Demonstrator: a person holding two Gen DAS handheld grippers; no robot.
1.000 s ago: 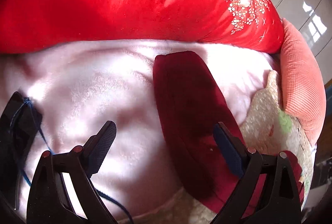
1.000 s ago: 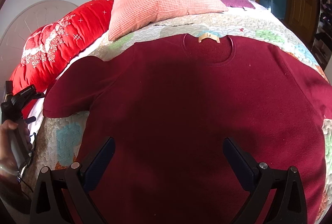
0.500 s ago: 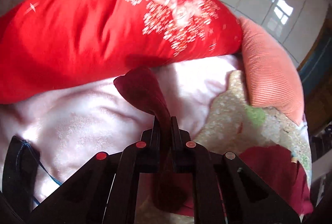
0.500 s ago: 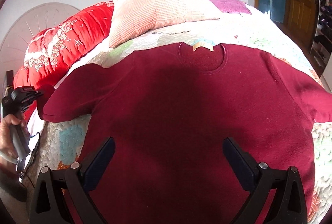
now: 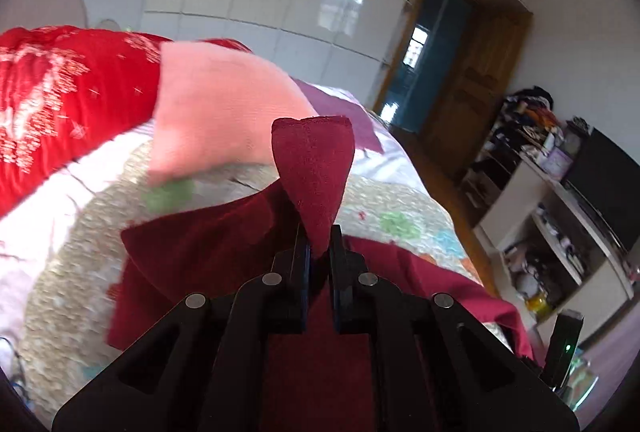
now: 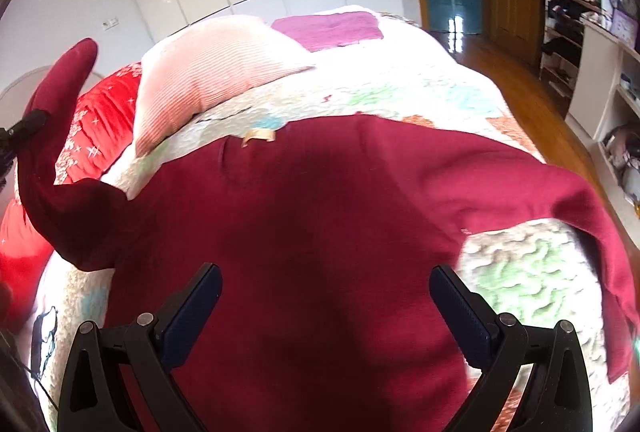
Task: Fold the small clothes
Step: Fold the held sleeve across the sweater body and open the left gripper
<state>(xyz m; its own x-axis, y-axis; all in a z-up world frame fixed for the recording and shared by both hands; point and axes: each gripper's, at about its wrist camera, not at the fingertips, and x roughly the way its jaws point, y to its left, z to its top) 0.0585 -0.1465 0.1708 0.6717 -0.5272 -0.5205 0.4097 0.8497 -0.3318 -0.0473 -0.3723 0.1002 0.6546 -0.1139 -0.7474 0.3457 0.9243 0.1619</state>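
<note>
Here the dark red sweater (image 6: 320, 232) lies flat on the quilt (image 6: 520, 272), collar toward the pink pillow (image 6: 208, 80). The left gripper (image 5: 318, 244) is clamped on the end of the sleeve (image 5: 314, 168) on the pillow's side and holds it lifted off the quilt; the cuff stands above the closed jaws, and the sleeve's long axis runs down to the shoulder. Folding likely means carrying it across the body, away from the red bedding (image 6: 92, 136). The right gripper (image 6: 326, 308) hovers over the lower body, jaws wide apart and empty, the far sleeve out to its right
</note>
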